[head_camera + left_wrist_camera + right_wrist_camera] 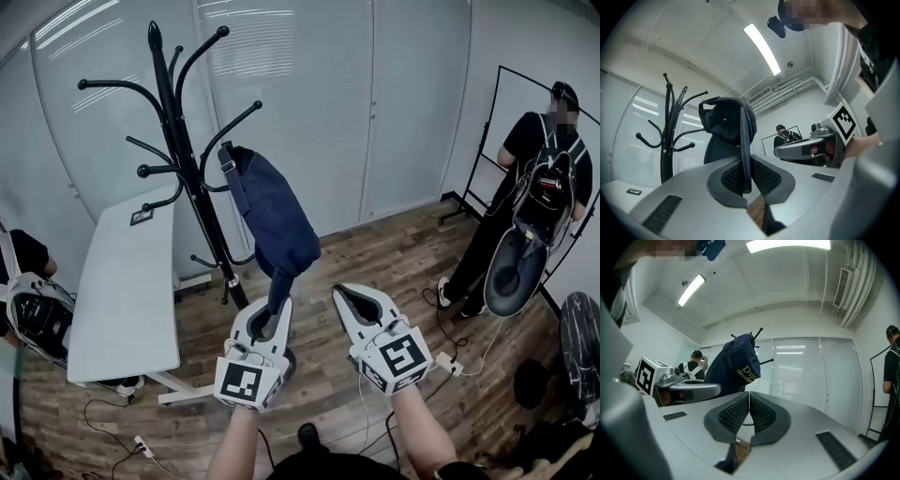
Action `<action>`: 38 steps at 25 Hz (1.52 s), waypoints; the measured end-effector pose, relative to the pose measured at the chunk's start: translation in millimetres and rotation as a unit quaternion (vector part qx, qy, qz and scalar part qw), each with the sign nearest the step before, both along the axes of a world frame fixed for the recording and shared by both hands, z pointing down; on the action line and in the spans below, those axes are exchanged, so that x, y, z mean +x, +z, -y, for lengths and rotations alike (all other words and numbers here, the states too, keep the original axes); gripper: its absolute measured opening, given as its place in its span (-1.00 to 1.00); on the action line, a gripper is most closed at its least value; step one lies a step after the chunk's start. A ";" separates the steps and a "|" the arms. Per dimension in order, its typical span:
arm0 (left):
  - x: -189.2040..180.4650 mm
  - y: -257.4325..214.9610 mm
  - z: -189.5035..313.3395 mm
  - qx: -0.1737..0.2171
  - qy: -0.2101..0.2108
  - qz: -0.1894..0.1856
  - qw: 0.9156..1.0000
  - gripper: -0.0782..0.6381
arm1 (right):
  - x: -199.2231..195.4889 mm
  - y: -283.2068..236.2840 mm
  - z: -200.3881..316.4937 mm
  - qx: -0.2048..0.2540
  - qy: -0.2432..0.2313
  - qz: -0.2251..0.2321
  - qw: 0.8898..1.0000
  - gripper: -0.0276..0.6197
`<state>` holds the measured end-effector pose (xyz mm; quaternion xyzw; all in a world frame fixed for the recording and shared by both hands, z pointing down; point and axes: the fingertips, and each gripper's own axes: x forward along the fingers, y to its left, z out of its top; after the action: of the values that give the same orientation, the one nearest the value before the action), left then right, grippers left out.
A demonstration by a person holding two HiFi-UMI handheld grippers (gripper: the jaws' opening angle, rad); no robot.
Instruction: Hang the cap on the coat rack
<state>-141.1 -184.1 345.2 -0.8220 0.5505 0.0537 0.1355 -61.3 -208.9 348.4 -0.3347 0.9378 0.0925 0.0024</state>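
A navy cap (277, 220) hangs in the air beside the black coat rack (178, 122), its back strap up near one of the rack's curved hooks. My left gripper (275, 314) is shut on the cap's brim from below. In the left gripper view the brim (746, 164) runs down between the pads, with the cap's crown (729, 124) above and the rack (669, 131) to the left. My right gripper (349, 298) is just right of the left one, shut and empty. In the right gripper view its pads (761, 413) meet, and the cap (736, 364) is ahead to the left.
A white table (122, 281) stands left of the rack. A person with a backpack (539, 187) stands at the right by a black rail frame (492, 122). Another person (28, 300) is at the left edge. Cables (450, 361) lie on the wooden floor.
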 end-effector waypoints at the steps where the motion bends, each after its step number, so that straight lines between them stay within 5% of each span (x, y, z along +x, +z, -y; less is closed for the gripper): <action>1: -2.8 -3.3 4.3 0.002 0.003 0.005 1.000 -0.70 | -3.6 -2.6 4.7 0.003 0.000 0.001 1.000 -0.82; 15: -9.8 -73.8 36.0 0.044 0.038 0.060 0.996 -0.70 | -27.1 -0.2 43.5 -0.008 -0.001 0.023 1.000 -0.82; 20: 43.0 -119.6 52.8 0.065 0.049 0.084 0.993 -0.70 | 17.6 -24.8 59.4 0.002 -0.007 0.035 0.999 -0.82; 26: 52.7 -146.5 74.1 0.088 0.065 0.096 0.989 -0.70 | 27.6 -38.2 75.2 0.018 -0.003 0.039 0.999 -0.82; 38: 40.1 -193.8 138.2 0.112 0.073 0.075 0.988 -0.70 | 36.5 -45.1 107.4 0.019 0.001 0.042 0.999 -0.82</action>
<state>-101.0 -322.3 151.4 -0.8415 0.4677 0.0629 0.2630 -24.8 -316.3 303.2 -0.3389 0.9346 0.0966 0.0480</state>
